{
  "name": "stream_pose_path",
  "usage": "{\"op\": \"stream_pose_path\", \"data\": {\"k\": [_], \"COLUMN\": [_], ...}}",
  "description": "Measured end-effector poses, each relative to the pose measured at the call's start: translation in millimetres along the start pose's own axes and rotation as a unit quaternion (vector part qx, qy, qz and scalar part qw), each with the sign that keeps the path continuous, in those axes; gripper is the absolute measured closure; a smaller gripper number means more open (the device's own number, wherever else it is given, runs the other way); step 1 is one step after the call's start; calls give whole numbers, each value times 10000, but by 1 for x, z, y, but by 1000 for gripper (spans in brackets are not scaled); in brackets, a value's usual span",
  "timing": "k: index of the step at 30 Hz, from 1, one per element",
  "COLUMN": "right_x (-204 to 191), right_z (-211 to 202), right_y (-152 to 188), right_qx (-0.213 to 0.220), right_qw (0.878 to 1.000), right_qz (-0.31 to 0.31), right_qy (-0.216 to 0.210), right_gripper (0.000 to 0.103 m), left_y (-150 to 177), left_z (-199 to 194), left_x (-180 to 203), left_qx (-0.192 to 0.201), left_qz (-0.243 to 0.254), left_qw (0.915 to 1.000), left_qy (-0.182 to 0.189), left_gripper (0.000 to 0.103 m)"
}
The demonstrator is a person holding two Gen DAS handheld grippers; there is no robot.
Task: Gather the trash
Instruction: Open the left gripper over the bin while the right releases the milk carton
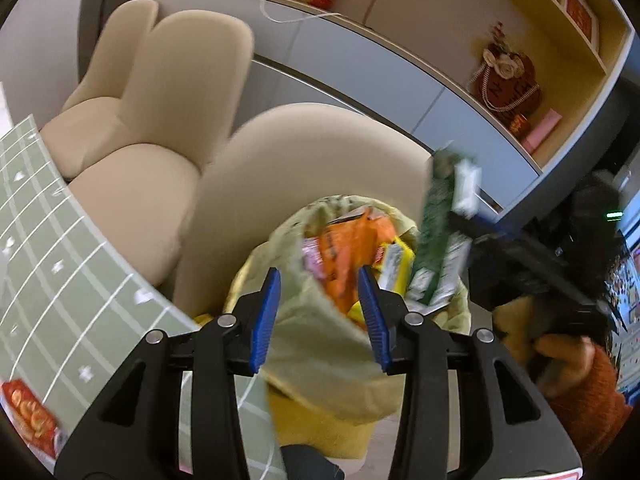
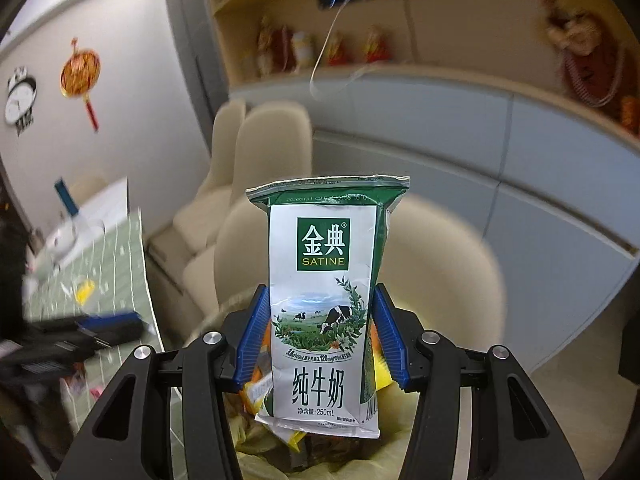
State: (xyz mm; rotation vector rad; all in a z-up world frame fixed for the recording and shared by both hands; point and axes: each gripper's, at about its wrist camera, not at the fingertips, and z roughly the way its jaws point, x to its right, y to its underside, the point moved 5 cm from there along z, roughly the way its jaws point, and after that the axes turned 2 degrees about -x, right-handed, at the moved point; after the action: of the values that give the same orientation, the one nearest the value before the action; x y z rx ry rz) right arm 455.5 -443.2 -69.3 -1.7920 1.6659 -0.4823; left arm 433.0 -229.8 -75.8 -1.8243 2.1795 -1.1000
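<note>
A yellow-green trash bag stands open under both grippers, with orange and yellow wrappers inside. In the left wrist view my left gripper is open, and a flap of the bag's rim lies loose between its blue pads. A crumpled green-and-white milk carton stands upright in my right gripper, whose pads are shut on its sides. The carton hangs just above the right side of the bag's mouth. The left gripper shows blurred at the left of the right wrist view.
Beige padded chairs stand right behind the bag. A table with a green grid cloth lies to the left, bearing a red packet and a yellow scrap. Grey cabinets and shelves line the wall. An orange-sleeved hand holds the right gripper.
</note>
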Motion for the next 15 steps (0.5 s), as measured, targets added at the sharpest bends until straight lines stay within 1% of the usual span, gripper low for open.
{"op": "stream_pose_path", "data": {"k": [1,2,3,5,8,10,14,15], "right_x": [0,0,0,0,-1,0,1,0], "right_z": [7,18,25,31,33,36,28,24], "right_y": [5,14,21,31,40,40,40,39], "right_qx": [-150,-411,-583,-758,-856,-902,-816,-769], "right_qw": [9999,9991,9982,9968,9962,9958,9963,9966], "right_qz": [10,69,140,221,129,165,255,283], "right_qy": [-9,-49,-94,-113,-1,-2,-26,-27], "right_gripper": [54,54,54,54,55,55,55,53], "left_y": [2,6,7,12,23,31,52,59], "left_z": [-5,-13,-18,-28,-43,-50,-69,-77], "left_x": [-4,-10,-13,-21,-37,-47,-69,-76], "left_qx": [32,80,110,164,186,174,142,165], "left_qz": [-26,-65,-95,-165,-319,-430,-703,-770], "left_qw": [10000,9999,9998,9995,9986,9979,9953,9941], "left_qy": [-35,-96,-137,-204,-367,-458,-658,-740], "left_gripper": [65,65,65,65,65,65,65,65]}}
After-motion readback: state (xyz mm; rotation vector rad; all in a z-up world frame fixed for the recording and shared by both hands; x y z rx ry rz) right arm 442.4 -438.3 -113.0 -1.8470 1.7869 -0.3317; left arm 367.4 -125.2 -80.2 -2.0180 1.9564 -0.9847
